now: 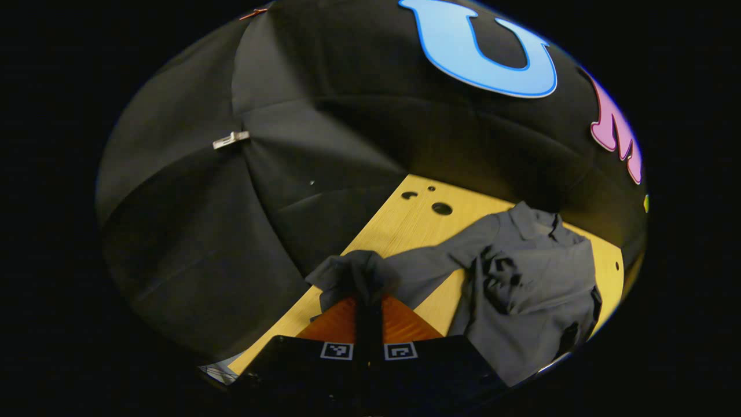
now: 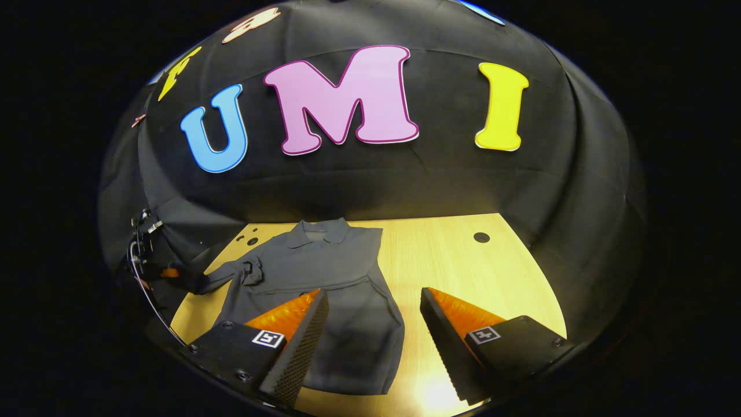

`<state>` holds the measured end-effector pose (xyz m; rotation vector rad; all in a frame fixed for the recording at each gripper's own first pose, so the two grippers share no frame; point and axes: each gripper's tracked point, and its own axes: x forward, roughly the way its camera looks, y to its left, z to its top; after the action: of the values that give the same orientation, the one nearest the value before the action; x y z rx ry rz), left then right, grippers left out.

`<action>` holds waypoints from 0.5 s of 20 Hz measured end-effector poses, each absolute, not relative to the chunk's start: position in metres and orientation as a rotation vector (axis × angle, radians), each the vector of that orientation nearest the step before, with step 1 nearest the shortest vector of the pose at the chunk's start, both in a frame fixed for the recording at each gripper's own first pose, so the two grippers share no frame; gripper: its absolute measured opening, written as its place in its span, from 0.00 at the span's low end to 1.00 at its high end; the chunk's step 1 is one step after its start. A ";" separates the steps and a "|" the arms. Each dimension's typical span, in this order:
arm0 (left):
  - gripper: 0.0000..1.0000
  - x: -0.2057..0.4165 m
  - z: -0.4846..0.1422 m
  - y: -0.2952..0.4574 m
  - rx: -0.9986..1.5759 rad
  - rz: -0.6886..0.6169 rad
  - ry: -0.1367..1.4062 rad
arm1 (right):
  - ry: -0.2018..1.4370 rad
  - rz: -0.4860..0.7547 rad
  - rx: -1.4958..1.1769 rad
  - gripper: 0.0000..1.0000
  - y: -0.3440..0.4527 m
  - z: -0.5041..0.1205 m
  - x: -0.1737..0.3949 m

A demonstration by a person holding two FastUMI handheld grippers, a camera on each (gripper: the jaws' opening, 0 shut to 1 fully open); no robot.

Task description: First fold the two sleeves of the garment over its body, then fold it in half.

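A grey collared garment lies flat on the wooden table, collar toward the booth wall. In the left gripper view my left gripper is shut on the bunched end of one sleeve, which stretches from the garment's body out to the table's edge. The right gripper view shows that same left gripper at the far left, holding the sleeve end. My right gripper hovers open above the garment's lower part, with nothing between its fingers. The garment's other side ends in a straight edge.
Black cloth walls close off the table on the far and side edges. Round holes pierce the tabletop near the collar, and another hole lies at the far right. Bare wood spreads to the right of the garment.
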<state>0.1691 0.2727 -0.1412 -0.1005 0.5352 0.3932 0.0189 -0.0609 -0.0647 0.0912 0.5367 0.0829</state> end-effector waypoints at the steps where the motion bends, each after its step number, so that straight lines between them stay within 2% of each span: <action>1: 0.05 0.179 -0.131 0.262 -0.104 0.379 0.515 | 0.534 0.083 0.089 0.99 -0.064 -0.066 0.019; 4: 0.02 0.208 -0.102 0.227 -0.086 0.327 0.470 | 0.529 0.081 0.060 0.99 -0.076 -0.072 0.020; 5: 0.05 0.218 -0.094 0.210 -0.075 0.301 0.459 | 0.529 0.083 0.060 0.99 -0.079 -0.074 0.020; 7: 0.02 0.237 -0.080 0.176 -0.056 0.253 0.441 | 0.534 0.085 0.061 0.99 -0.085 -0.078 0.018; 10: 0.05 0.264 -0.072 0.125 -0.038 0.204 0.441 | 0.536 0.083 0.066 0.99 -0.095 -0.083 0.021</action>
<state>0.2643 0.1255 -0.0718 -0.0378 0.4407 0.2035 0.0214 -0.0950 -0.0827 0.0663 0.5358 0.0834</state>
